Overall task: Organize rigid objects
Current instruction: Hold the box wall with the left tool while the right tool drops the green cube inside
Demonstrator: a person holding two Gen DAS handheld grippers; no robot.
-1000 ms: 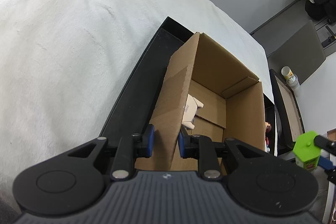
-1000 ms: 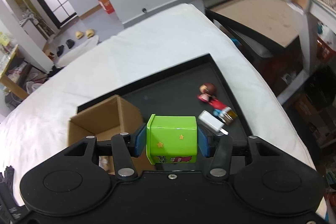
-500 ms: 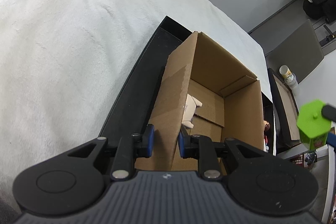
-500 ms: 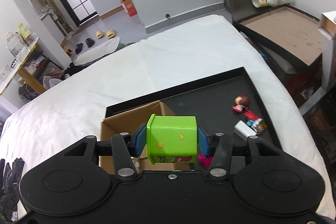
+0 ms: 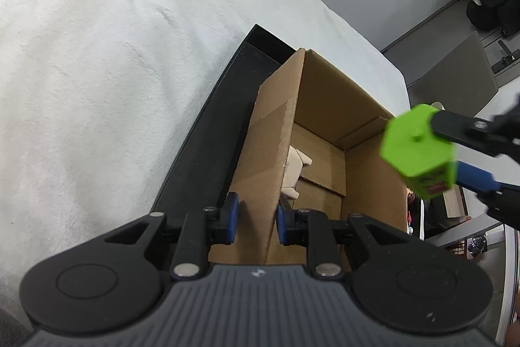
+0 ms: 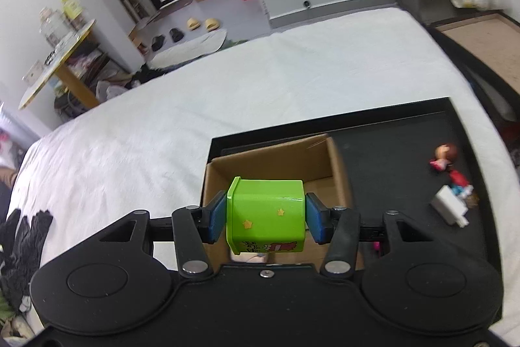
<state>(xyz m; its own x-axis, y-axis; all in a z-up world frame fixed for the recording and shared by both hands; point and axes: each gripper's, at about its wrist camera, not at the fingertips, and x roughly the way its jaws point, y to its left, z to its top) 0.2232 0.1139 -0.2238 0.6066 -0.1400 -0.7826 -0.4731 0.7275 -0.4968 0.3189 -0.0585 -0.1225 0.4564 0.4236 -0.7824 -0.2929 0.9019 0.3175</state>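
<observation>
An open cardboard box (image 5: 325,106) (image 6: 273,158) stands on a black tray (image 5: 208,132) (image 6: 406,132) on a white bed. My left gripper (image 5: 255,218) is shut on the box's near left wall. A pale toy (image 5: 294,171) lies inside the box. My right gripper (image 6: 265,217) is shut on a green hexagonal box (image 6: 266,215) and holds it above the cardboard box's right side; it also shows in the left wrist view (image 5: 419,148).
On the tray's right part lie a small doll figure (image 6: 443,155), a red and blue figure (image 6: 460,182) and a white plug (image 6: 450,207). White bedding (image 5: 97,70) surrounds the tray. A second tray with a brown board (image 6: 481,38) sits to the right.
My right gripper has carried the green box left, from beside the tray to above the cardboard box. My left gripper has kept its hold on the box wall.
</observation>
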